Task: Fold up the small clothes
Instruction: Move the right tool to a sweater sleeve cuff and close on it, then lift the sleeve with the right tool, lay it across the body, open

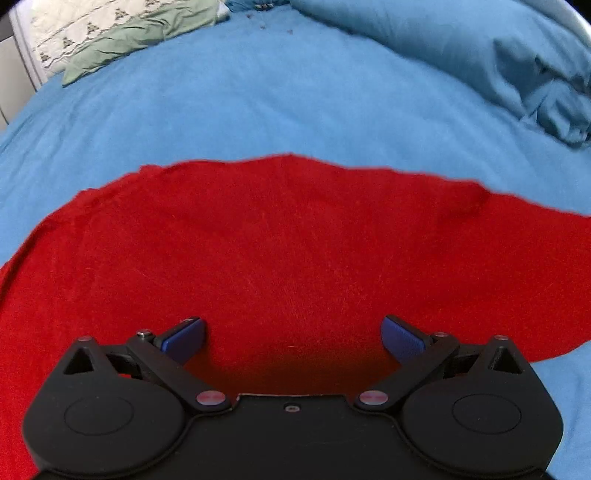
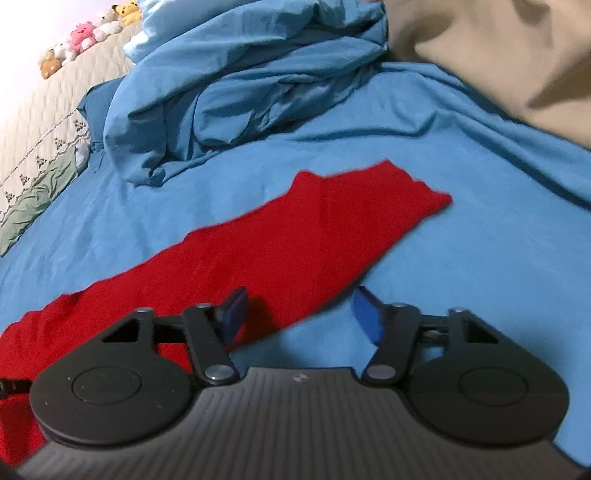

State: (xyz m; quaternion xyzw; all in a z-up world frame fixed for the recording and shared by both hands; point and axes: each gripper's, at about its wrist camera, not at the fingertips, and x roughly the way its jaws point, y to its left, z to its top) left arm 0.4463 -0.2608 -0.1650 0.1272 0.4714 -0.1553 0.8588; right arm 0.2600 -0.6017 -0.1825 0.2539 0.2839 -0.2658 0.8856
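Red knit-looking garment [image 1: 280,251] lies spread flat on the blue bed sheet [image 1: 229,110], directly under the left gripper [image 1: 293,334], whose blue fingers [image 1: 184,338] stand wide w/ nothing between them. Right gripper [image 2: 299,314] sits at the cloth's near-right edge, fingers also wide & empty; one pad [image 2: 234,317] is over red fabric, the other over bare sheet.

In the right wrist view the garment [image 2: 280,240] runs away diagonally, narrowing to a far end, approx flat, few wrinkles.

Judgement: the step in hand is picking an edge for a fold. To do it well, drop each gripper onto the hem itself, pinch only the red layer, not the sheet below, lift both sides evenly, carry across, and lay down w/ edges matched.

Farther off: bunched blue duvet [image 2: 236,92], green-trimmed pillow [image 1: 122,33], plush toys [image 2: 85,37] along the headboard.
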